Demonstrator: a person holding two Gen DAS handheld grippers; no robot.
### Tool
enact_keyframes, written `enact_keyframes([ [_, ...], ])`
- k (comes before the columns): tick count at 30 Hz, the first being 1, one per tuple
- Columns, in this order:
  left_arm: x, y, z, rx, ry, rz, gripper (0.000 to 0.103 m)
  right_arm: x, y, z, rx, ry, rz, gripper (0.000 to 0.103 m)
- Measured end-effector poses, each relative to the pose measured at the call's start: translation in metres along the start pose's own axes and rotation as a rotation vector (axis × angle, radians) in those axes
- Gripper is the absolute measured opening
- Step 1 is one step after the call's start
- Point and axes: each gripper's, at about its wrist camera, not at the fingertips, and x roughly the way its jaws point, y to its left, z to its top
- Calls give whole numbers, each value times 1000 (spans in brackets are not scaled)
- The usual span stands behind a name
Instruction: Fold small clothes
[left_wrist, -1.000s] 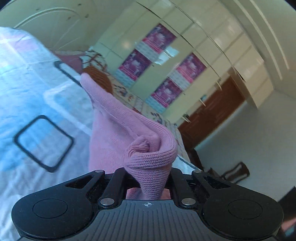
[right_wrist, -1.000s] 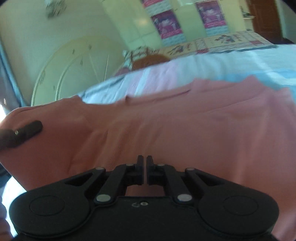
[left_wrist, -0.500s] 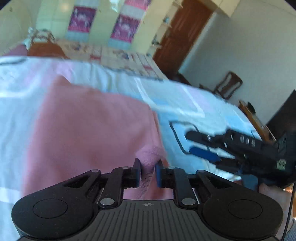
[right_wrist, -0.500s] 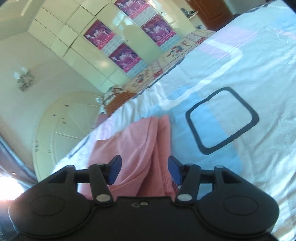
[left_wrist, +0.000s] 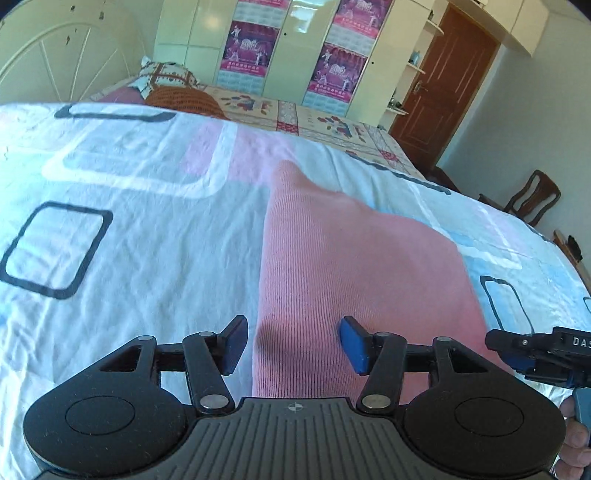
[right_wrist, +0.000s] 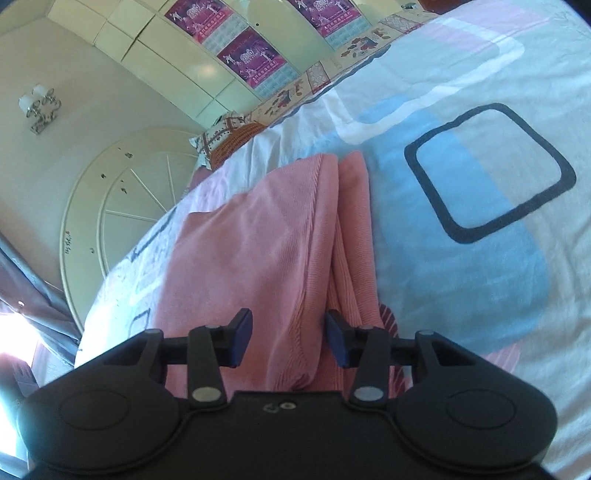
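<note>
The pink ribbed knit garment (left_wrist: 354, 266) lay folded lengthwise on the bed, a long doubled strip with its layered edges running side by side in the right wrist view (right_wrist: 295, 236). It looked soft, light and limp, the sort of fabric that sags from any single pinch and slides over itself, so the sensible hold was judged to be at the near end, biting through all the layers at the corners (a one-layer pinch would likely peel the fold open).

The left claw (left_wrist: 293, 345) stood released above that near end, its jaws opening, cloth beneath the gap but nothing pressed. The right claw (right_wrist: 290, 341) also gripped nothing; its jaws were closing, straddling the folded edge without touching it.

Under the garment the bedsheet (left_wrist: 129, 236), white with blue and pink blocks and dark rounded squares, was slightly creased and would give under pressure. Beyond it were a patterned pillow (left_wrist: 166, 75), a round white headboard (right_wrist: 122, 206), cream wardrobe doors with magenta posters (left_wrist: 253, 44), a brown door (left_wrist: 447, 81) and a wooden chair (left_wrist: 532, 199).
</note>
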Motion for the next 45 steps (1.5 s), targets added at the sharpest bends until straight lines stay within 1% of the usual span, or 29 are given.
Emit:
enact_keyframes([
  [1, 1, 1, -3, -6, -6, -11, 55, 2, 2, 1, -19, -5, -28, 37],
  [3, 3, 2, -1, -6, -19, -23, 55, 5, 8, 3, -71, -17, -57, 39],
  [6, 12, 8, 3, -7, -7, -38, 55, 17, 12, 6, -105, 2, -97, 39],
  [8, 19, 10, 5, -3, 18, -42, 55, 23, 17, 8, -135, 2, -121, 43],
  [9, 22, 11, 5, 0, 22, -46, 55, 26, 21, 9, -155, 6, -126, 47],
  [11, 25, 11, 6, -1, 30, -56, 55, 31, 29, 10, -210, 8, -141, 46],
  [12, 26, 12, 7, -5, 35, -64, 55, 34, 32, 10, -239, 14, -152, 40],
  [13, 27, 13, 7, -8, 36, -70, 55, 37, 37, 10, -274, 19, -170, 26],
  [15, 29, 15, 8, -7, 41, -82, 55, 40, 42, 10, -322, 31, -194, 12],
  [16, 30, 15, 8, -4, 43, -86, 55, 39, 45, 9, -349, 25, -203, 8],
  [18, 29, 14, 10, -2, 47, -100, 55, 33, 52, 8, -404, 14, -226, 7],
  [20, 31, 10, 12, 2, 56, -126, 55, 21, 60, 8, -449, -23, -248, 7],
  [23, 40, -2, 12, 47, 84, -115, 55, 3, 60, 10, -461, -57, -255, 7],
  [25, 46, -8, 11, 61, 99, -108, 58, 17, 44, 15, -420, -15, -310, 6],
  [26, 46, -11, 11, 76, 101, -103, 59, 22, 35, 15, -398, -7, -321, 6],
  [28, 43, -12, 14, 101, 105, -100, 59, 24, 26, 14, -355, -13, -308, 6],
  [31, 29, 0, 19, 86, 54, -126, 59, 19, 28, 13, -352, -20, -300, 7],
  [32, 27, 6, 22, 71, 33, -128, 59, 17, 30, 13, -353, -22, -284, 11],
  [33, 27, 12, 24, 56, 26, -134, 59, 15, 31, 15, -352, -36, -274, 24],
  [34, 29, 19, 27, 36, 24, -137, 59, 15, 34, 19, -348, -67, -278, 52],
  [35, 32, 24, 30, 21, 24, -134, 59, 15, 34, 23, -345, -92, -274, 60],
  [36, 36, 27, 33, 10, 24, -137, 59, 17, 32, 29, -338, -109, -258, 58],
  [37, 40, 30, 36, 3, 24, -143, 59, 22, 29, 38, -313, -110, -241, 52],
  [38, 44, 31, 37, -1, 27, -145, 59, 29, 26, 45, -285, -100, -235, 49],
  [39, 49, 33, 39, -5, 35, -149, 59, 36, 22, 52, -265, -90, -236, 42],
  [40, 53, 33, 40, -9, 42, -148, 59, 42, 18, 58, -247, -86, -232, 33],
  [42, 60, 34, 40, -12, 57, -151, 59, 52, 11, 65, -221, -68, -206, 28],
  [43, 64, 34, 40, -11, 65, -151, 59, 56, 10, 67, -222, -58, -210, 26],
  [45, 68, 32, 39, 1, 79, -152, 59, 60, 13, 67, -260, -43, -223, 8],
])
